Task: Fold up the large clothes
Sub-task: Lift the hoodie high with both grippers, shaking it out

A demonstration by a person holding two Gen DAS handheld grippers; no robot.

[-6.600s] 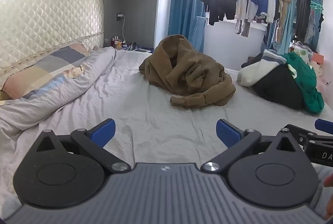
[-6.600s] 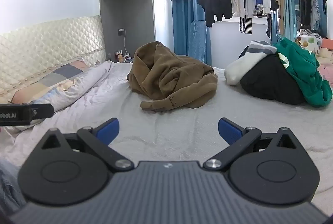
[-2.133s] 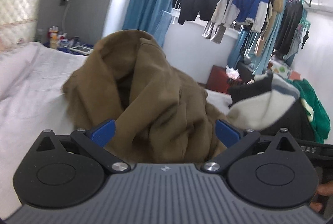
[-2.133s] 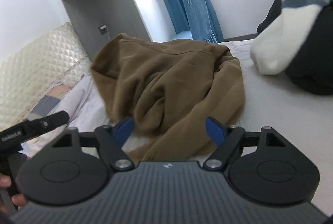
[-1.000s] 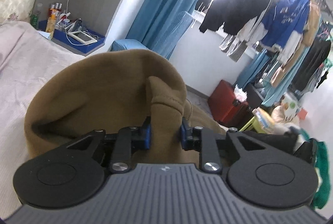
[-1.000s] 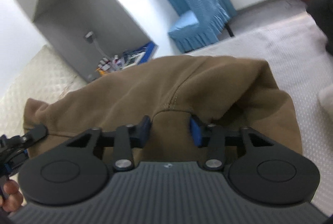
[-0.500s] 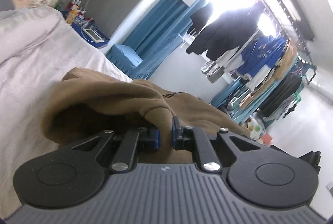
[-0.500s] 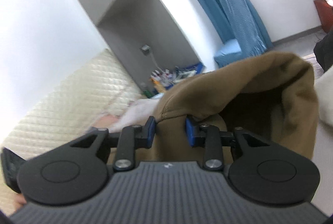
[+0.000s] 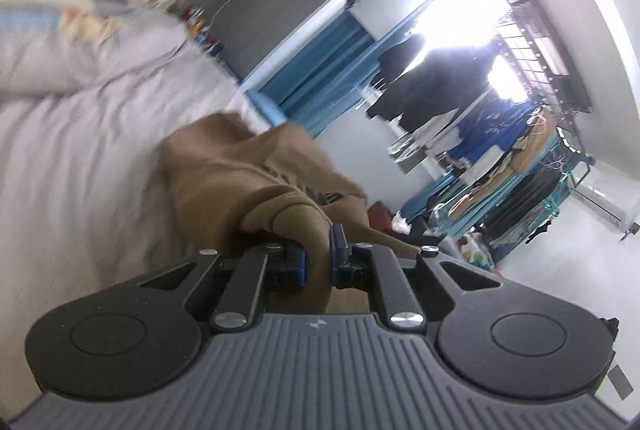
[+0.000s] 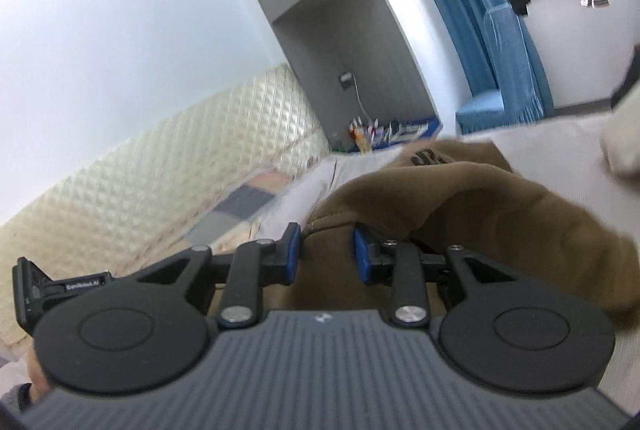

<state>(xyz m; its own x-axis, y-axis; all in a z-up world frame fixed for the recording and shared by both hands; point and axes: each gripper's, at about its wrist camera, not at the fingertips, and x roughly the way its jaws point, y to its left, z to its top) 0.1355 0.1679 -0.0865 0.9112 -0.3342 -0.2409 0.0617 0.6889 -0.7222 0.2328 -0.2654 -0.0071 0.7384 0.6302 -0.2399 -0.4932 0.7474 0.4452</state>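
Over the grey bed [image 9: 80,158], left gripper [image 9: 317,262] and right gripper [image 10: 327,250] both pinch the brown hoodie [image 9: 248,170]

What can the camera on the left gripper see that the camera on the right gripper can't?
Only the left wrist view shows the full clothes rack by the bright window. Only the right wrist view shows the quilted headboard clearly, and the other gripper's tip at its left edge. Both show the brown hoodie on the bed, each gripper, left gripper and right gripper, shut on a fold.
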